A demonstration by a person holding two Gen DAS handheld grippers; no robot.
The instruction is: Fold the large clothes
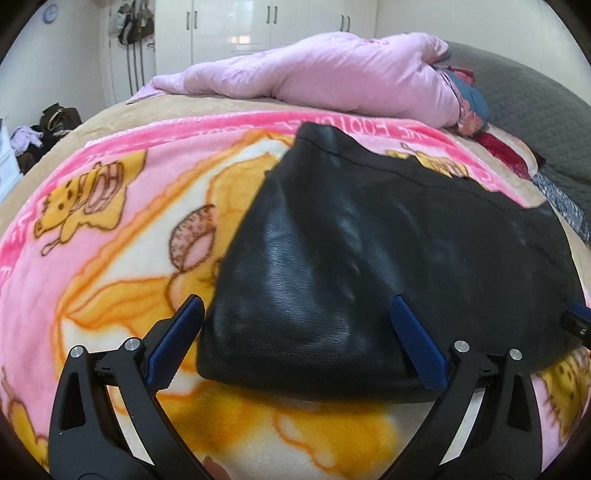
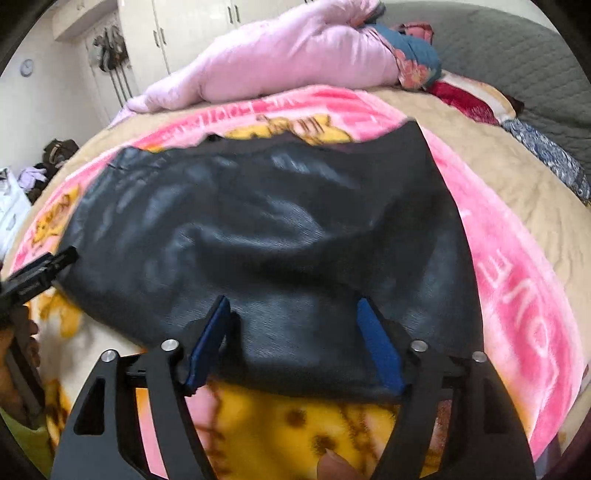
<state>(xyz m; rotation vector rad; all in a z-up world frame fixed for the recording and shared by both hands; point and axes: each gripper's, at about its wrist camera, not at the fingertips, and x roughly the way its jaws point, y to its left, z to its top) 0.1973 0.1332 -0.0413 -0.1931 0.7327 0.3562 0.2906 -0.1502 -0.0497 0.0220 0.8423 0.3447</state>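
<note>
One black leather-look garment [image 1: 369, 251], folded, creased, glossy, on cartoon blanket [image 1: 110, 206], both hand-held grippers [image 1: 295, 332] [image 2: 291, 332] spread wide

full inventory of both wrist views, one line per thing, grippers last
leather garment: 1, black, folded flat on the cartoon blanket, nearest both grippers
cartoon blanket: 1, pink and yellow, spread over the bed
bed cover: 1, beige, under the blanket
quilt: 1, light pink, bunched at the far side of the bed
wardrobe: 1, white, against the far wall
wall clock: 1, pale, upper left wall
clothes pile: 1, mixed dark and lilac, on the floor at left
left gripper: 1, black with blue pads, open at the garment's near edge
right gripper: 1, same, open over the near edge
</note>
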